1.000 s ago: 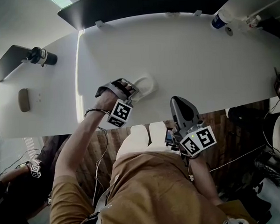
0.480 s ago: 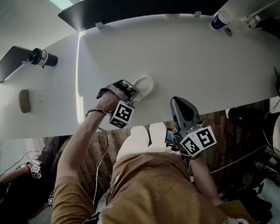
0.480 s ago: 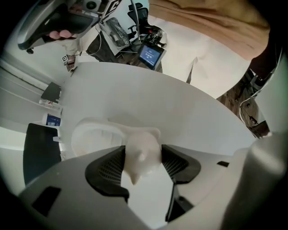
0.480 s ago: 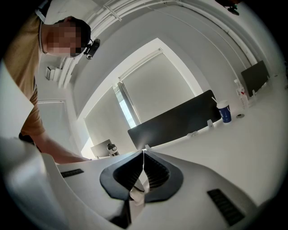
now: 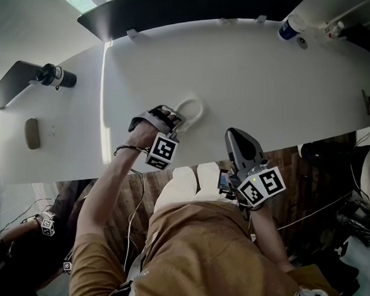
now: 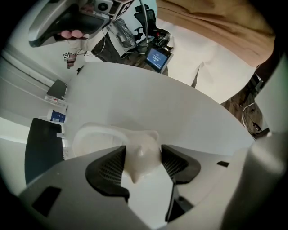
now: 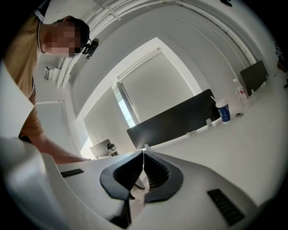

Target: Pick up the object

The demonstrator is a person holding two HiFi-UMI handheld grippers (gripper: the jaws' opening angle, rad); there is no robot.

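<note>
Left gripper [image 5: 175,118]: pointing steeply down, jaws clamped on both sides of the white object [image 6: 140,156] | Object: sits on the white table [image 5: 262,78] near its front edge, curved loop sticking out beyond the jaws | Right gripper [image 7: 143,157]: near level at the table edge, jaws pressed together, nothing between them

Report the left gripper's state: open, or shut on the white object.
Shut on it. In the left gripper view, the left gripper's jaws sit against both sides of the white object, with no gap showing.
</note>
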